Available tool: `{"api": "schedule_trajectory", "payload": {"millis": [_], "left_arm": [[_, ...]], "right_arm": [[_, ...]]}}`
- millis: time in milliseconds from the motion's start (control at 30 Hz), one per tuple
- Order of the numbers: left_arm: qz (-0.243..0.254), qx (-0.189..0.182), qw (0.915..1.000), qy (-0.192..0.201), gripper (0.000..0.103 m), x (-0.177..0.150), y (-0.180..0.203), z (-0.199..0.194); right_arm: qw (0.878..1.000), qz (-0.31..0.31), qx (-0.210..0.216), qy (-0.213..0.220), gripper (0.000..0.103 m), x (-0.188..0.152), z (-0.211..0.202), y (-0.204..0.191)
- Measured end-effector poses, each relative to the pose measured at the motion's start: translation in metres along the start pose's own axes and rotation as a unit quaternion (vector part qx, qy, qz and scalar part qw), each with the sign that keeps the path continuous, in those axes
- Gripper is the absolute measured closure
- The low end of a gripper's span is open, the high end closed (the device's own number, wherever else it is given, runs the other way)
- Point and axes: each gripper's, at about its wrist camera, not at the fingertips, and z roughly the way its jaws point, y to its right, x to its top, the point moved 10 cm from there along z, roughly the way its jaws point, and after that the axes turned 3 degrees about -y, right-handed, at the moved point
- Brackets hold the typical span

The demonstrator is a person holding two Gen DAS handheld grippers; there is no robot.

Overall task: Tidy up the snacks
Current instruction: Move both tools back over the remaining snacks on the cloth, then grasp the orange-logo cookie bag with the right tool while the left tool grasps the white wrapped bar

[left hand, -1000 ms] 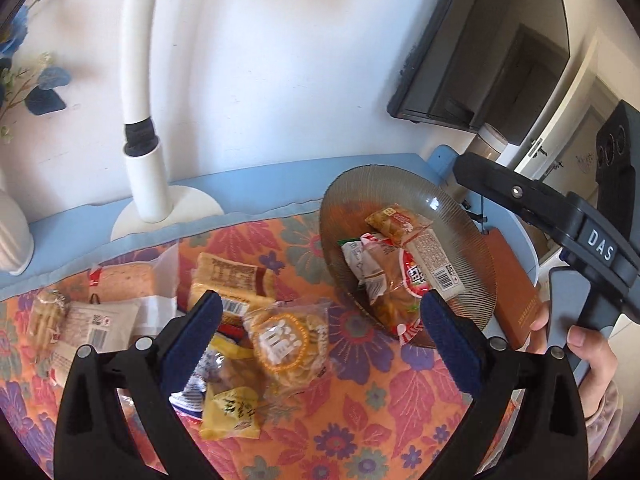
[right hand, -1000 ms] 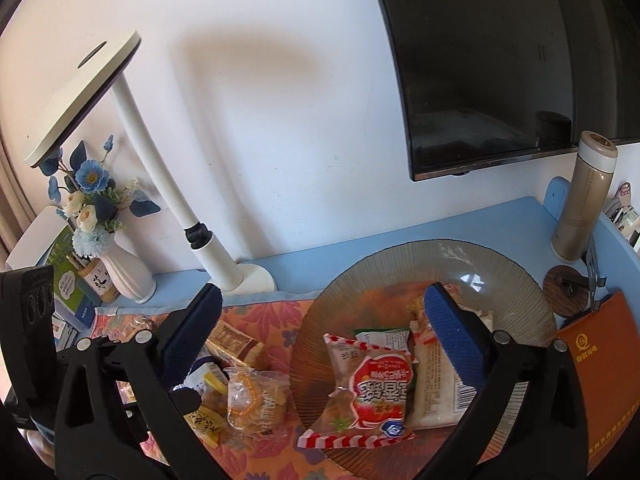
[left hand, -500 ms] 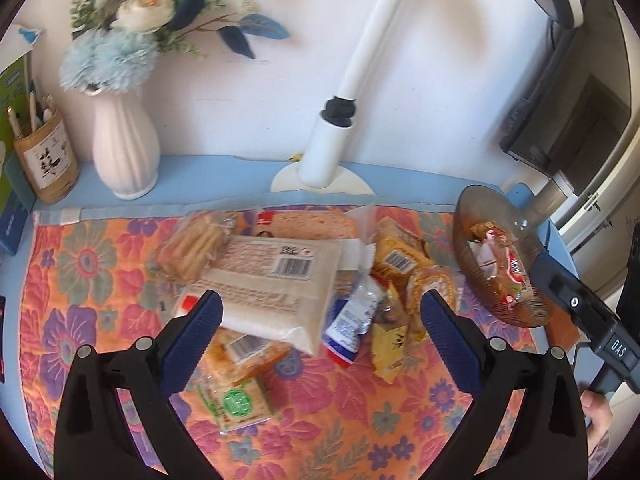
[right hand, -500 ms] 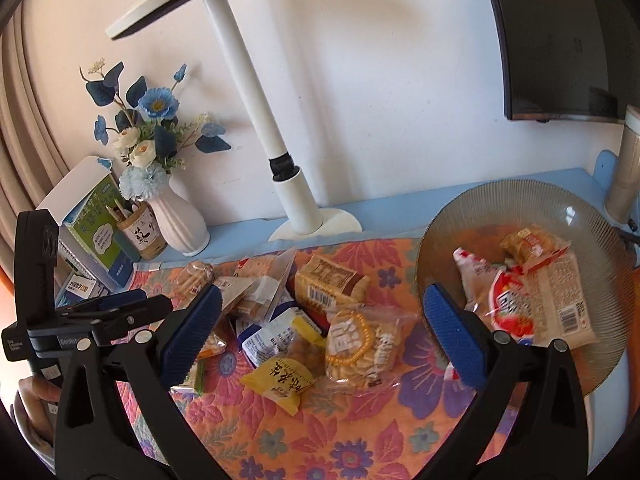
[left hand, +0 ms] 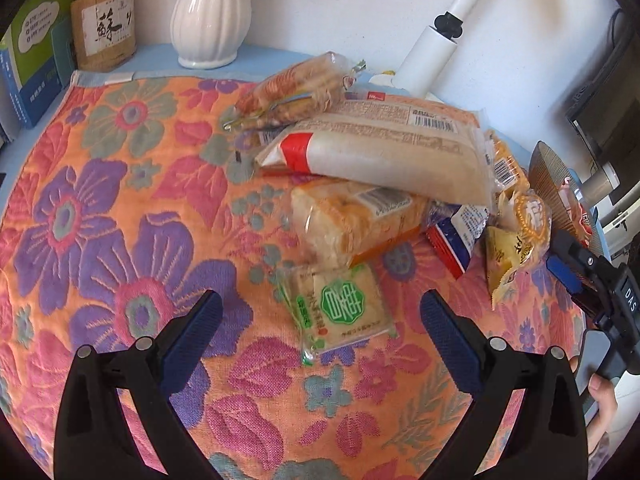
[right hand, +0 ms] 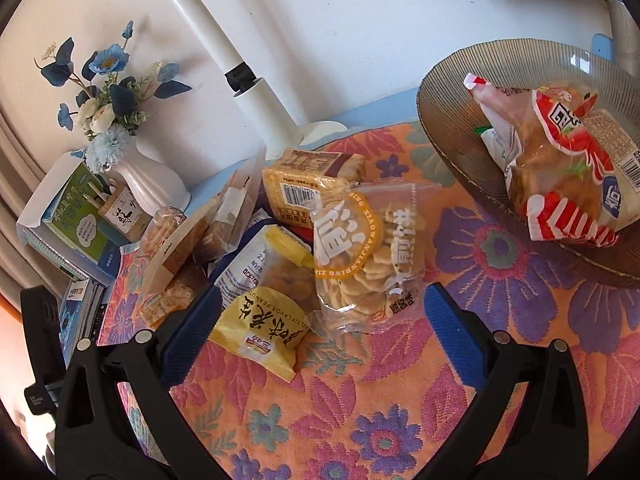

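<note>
A heap of wrapped snacks lies on a flowered cloth (left hand: 100,208). My left gripper (left hand: 320,320) is open and empty, low over a small clear packet with a green round label (left hand: 340,308) that lies between its fingers. Behind it sit a bread pack (left hand: 352,220) and a long white pack (left hand: 384,152). My right gripper (right hand: 320,316) is open and empty, over a clear bag of small biscuits (right hand: 368,256) and a yellow peanut packet (right hand: 260,324). A ribbed brown glass plate (right hand: 448,92) at the right holds a red-and-white snack bag (right hand: 568,184) and others.
A white vase (left hand: 212,12) with blue flowers (right hand: 108,96), a pen holder (left hand: 104,24) and books (left hand: 28,60) stand at the back left. A white lamp post (right hand: 256,92) rises behind the heap. The right gripper shows at the left wrist view's right edge (left hand: 592,280).
Both grippers have swung left from the plate and dropped low toward the snack heap. The left one now hovers over the green-label packet, the right one over the biscuit bag.
</note>
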Motion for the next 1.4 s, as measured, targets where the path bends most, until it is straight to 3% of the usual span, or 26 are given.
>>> {"api": "schedule_trajectory", "payload": {"millis": [133, 333, 467, 733, 1400], "left_arm": [[0.017, 0.024, 0.9989, 0.038, 0.005, -0.007, 0.006, -0.001], [0.056, 0.079, 0.9942, 0.045, 0.005, -0.015, 0.017, 0.009], [0.090, 0.128, 0.9864, 0.049, 0.005, -0.015, 0.022, 0.018], [0.078, 0.124, 0.9877, 0.055, 0.005, -0.018, 0.021, 0.015], [0.077, 0.124, 0.9878, 0.054, 0.005, -0.015, 0.021, 0.016]], "right_arm": [[1.000, 0.013, -0.009, 0.013, 0.003, 0.006, 0.007, 0.010], [0.999, -0.022, -0.048, 0.010, 0.003, 0.011, 0.027, 0.010], [0.999, -0.012, -0.047, 0.007, 0.003, 0.009, 0.040, 0.023], [0.998, 0.045, 0.039, 0.033, 0.003, 0.015, 0.029, 0.035], [0.999, 0.036, 0.026, 0.030, 0.003, 0.016, 0.029, 0.033]]}}
